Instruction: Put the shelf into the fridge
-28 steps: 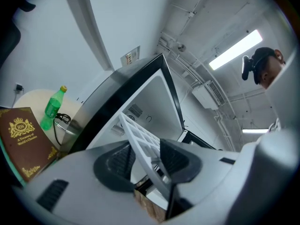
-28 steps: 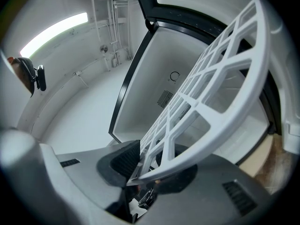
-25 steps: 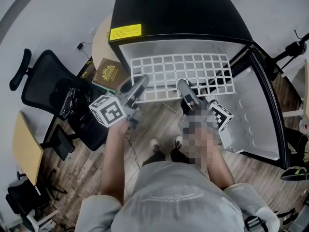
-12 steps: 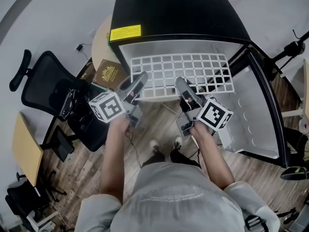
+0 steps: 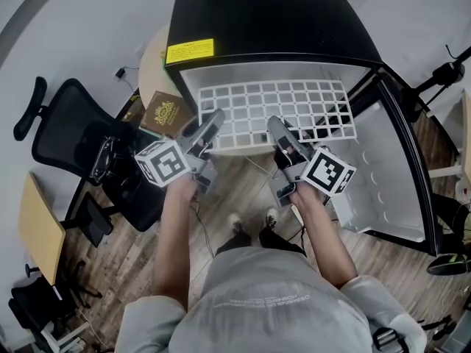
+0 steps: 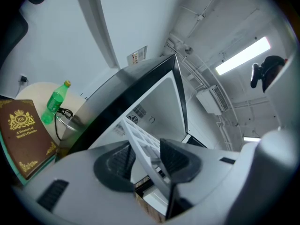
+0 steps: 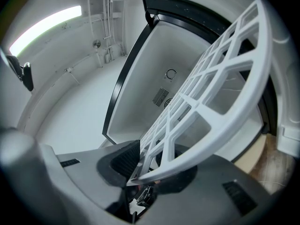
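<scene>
A white grid shelf (image 5: 272, 111) lies level in the mouth of the open black fridge (image 5: 272, 17), its far part inside the white cavity. My left gripper (image 5: 214, 118) is shut on the shelf's near edge at the left. My right gripper (image 5: 274, 126) is shut on the same edge nearer the middle. In the left gripper view the shelf (image 6: 140, 142) runs edge-on between the pads of the left gripper (image 6: 146, 156). In the right gripper view the shelf (image 7: 213, 95) fans out from the right gripper (image 7: 149, 163) toward the fridge's back wall (image 7: 161, 86).
The fridge door (image 5: 394, 182) stands open at the right. A black office chair (image 5: 70, 134) and a brown book (image 5: 163, 112) sit to the left. A green bottle (image 6: 55, 103) stands on a round table (image 5: 153, 65). Wooden floor lies below.
</scene>
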`<state>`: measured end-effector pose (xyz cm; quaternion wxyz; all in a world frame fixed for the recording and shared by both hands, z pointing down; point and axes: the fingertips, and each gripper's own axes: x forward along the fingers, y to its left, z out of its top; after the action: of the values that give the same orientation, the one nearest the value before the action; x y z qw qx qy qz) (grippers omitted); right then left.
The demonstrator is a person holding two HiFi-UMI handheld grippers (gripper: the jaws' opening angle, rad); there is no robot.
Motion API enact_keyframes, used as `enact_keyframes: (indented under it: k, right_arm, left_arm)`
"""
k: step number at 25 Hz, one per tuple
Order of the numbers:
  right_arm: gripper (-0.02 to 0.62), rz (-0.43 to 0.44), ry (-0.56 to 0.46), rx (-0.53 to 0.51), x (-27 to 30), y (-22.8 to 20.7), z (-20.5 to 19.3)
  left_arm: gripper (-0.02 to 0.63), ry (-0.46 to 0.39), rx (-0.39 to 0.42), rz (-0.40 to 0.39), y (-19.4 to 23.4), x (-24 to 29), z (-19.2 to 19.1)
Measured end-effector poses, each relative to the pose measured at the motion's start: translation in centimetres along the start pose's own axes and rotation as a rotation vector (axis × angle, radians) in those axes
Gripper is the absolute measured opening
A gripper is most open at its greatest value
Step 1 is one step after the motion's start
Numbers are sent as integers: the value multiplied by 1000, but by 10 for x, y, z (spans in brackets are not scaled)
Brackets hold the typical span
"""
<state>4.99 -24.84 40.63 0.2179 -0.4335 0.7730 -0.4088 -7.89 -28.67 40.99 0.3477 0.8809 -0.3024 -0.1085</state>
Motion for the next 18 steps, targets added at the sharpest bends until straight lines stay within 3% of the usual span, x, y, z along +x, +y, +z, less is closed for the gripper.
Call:
enact_keyframes:
  k: [9,16,18]
  right_arm:
    - [107,-16,15,5,1,-3,1]
    - [107,-23,21,18,0,-4,1]
    - [107,-26,21,17,0,-4,1]
  left_arm:
    - [160,13,42,13,1,0,0]
    - [160,-43,-35,-1,1,-15,1]
    - [160,-46,-18,7,-2,-24,0]
